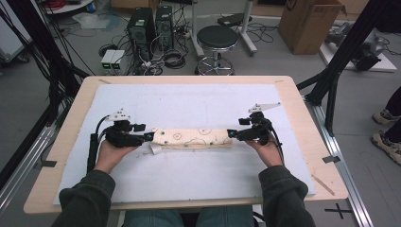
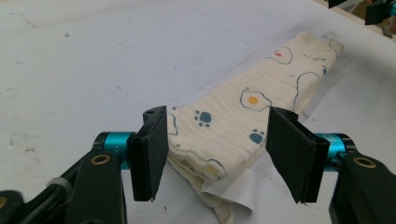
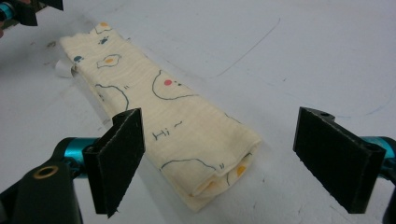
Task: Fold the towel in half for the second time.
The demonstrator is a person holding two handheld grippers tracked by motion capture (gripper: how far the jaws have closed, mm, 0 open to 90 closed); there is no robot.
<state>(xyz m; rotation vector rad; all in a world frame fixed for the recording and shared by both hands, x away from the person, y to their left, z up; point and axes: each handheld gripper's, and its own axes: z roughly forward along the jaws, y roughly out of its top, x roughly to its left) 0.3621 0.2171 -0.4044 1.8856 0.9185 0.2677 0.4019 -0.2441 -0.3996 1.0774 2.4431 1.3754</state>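
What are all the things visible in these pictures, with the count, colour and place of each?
folded cloth: 1, cream with printed eggs and paws, middle of the sheet, between the two grippers
label: 1, white, sticking out at the cloth's left end
white sheet: 1, covering the table top
table: 1, light wood
stool: 1, black seat, floor beyond the table
computer towers: 2, black, floor beyond the table
cardboard box: 1, brown, floor at far right
left gripper: 1, black jaws, open around the cloth's left end
right gripper: 1, black jaws, open around the cloth's right end
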